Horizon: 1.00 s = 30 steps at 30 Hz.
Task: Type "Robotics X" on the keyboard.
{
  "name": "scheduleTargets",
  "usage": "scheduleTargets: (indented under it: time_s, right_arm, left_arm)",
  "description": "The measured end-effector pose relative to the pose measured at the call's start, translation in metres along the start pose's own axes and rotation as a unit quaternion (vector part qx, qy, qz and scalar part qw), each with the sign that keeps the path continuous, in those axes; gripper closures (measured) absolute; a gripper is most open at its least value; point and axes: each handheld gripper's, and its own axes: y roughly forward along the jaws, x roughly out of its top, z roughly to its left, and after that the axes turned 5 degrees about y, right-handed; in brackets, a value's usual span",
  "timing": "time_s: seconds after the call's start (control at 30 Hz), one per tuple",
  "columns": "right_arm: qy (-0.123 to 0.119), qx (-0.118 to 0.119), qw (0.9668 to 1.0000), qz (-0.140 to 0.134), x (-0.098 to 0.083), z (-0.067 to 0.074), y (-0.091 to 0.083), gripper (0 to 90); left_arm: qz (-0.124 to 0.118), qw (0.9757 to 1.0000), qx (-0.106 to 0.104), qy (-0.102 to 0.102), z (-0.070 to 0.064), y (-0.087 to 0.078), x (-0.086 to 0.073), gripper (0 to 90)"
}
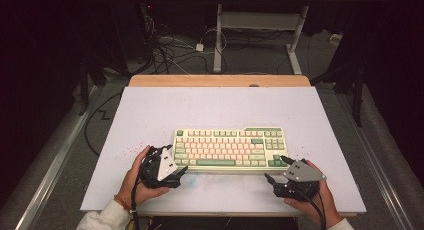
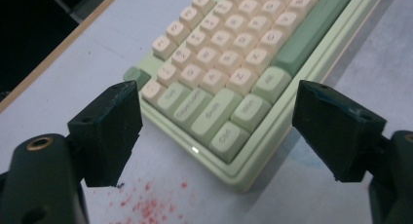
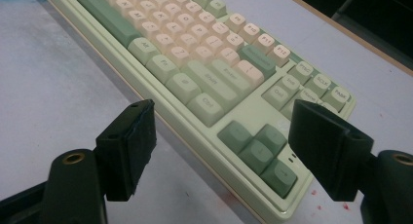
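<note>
Jaws of my left gripper [image 2: 216, 136] stand apart, bracketing the near-left corner of the green-and-cream keyboard [image 2: 229, 83]; my right gripper [image 3: 221, 151] gapes likewise at its near-right corner. Keyboard rests flat on the pale table [image 1: 150, 115], red specks [image 2: 146, 202] beside it.

Our left hand [image 1: 141, 176] wraps left gripper [image 1: 176, 162] from outside, forearm coming in from bottom edge, pale sleeve at wrist. Jaws stand wide apart in left gripper view, nothing between pads, tips angled inward and forward. Our right hand [image 1: 314, 192] cups right gripper [image 1: 274, 169] from below, grey plate on top. Jaws there spread wide too, pads bare, tips pointing up-left.
</note>
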Motion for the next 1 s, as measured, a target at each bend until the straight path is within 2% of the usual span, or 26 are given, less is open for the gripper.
scheduleTargets:
  time_s: [0.2,0.27,0.5,0.67,0.9,1.0]
  right_arm:
    - [0.003,0.003,1.0000,-0.003,0.007,-0.003,0.005,26.6]
    - [0.002,0.005,1.0000,-0.003,0.011,-0.004,0.007,26.9]
    - [0.014,0.010,0.9998,-0.007,0.026,-0.010,0.016,30.1]
    - [0.013,0.019,0.9997,0.000,0.036,-0.009,0.028,34.7]
    - [0.019,0.047,0.9987,-0.008,0.053,-0.009,0.043,61.3]
    - [0.022,0.058,0.9981,-0.003,0.059,-0.008,0.051,74.3]
  left_arm:
    - [0.007,0.9999,0.004,-0.014,0.002,-0.005,-0.012,17.1]
    - [0.008,0.9997,0.003,-0.025,0.002,-0.006,-0.015,16.3]
    - [0.022,0.9995,0.000,-0.025,0.001,-0.007,-0.023,16.3]
    - [0.022,0.9994,-0.001,-0.027,0.002,-0.007,-0.025,16.3]
    - [0.024,0.9994,-0.005,-0.026,0.001,-0.005,-0.025,16.2]
    - [0.024,0.9993,-0.005,-0.027,0.001,-0.005,-0.025,16.2]
